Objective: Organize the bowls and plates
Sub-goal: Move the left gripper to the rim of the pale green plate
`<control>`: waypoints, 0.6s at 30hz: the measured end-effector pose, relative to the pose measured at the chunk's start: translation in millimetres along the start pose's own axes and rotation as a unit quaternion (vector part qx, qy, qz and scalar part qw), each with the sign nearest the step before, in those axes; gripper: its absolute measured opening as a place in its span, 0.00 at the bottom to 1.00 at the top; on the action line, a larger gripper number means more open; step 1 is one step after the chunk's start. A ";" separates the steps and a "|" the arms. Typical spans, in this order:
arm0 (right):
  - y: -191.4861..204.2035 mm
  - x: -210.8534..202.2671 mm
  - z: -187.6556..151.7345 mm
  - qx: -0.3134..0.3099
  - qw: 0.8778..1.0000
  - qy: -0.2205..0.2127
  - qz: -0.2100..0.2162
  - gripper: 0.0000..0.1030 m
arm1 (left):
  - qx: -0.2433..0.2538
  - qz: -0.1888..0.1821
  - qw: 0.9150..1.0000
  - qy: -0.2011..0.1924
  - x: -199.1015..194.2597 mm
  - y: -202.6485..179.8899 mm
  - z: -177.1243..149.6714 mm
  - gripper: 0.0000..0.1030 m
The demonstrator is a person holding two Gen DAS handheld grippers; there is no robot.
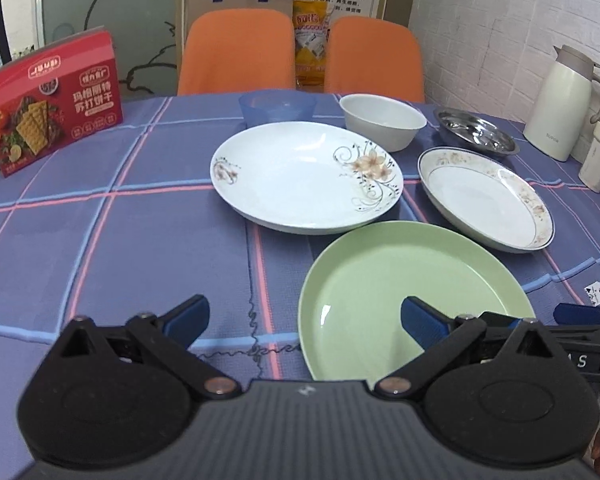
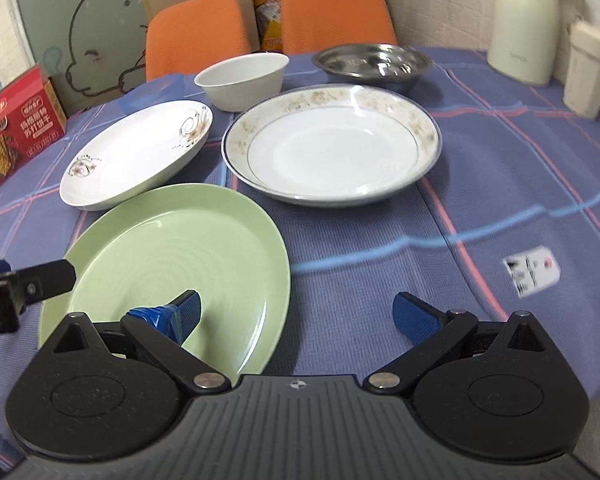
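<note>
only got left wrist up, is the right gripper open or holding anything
Observer: The right gripper is open and empty, one finger over the green plate.
Operator: what sits right of the steel bowl, my view is cramped there
Observer: The cream jug has a pale container beside it.
Operator: any more pattern on the gold-rimmed plate
Observer: On the gold-rimmed plate, the floral band runs round the whole rim.
</note>
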State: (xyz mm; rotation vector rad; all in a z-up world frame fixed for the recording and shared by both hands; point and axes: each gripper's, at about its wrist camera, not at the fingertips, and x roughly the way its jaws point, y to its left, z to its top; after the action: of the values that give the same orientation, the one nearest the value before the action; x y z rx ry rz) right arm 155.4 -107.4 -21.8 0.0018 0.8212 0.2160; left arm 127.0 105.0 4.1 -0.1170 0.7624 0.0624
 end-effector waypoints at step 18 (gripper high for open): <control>10.6 5.4 -5.9 -0.069 0.995 -0.049 0.045 0.87 | 0.041 -0.015 0.999 0.020 36.1 0.4 -3.4 0.97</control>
State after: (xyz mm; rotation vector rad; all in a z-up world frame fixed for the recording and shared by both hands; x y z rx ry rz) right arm 152.6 -96.5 -28.8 -0.0807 0.7079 0.3545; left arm 150.6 105.5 -23.3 -0.0512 0.8019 -0.0001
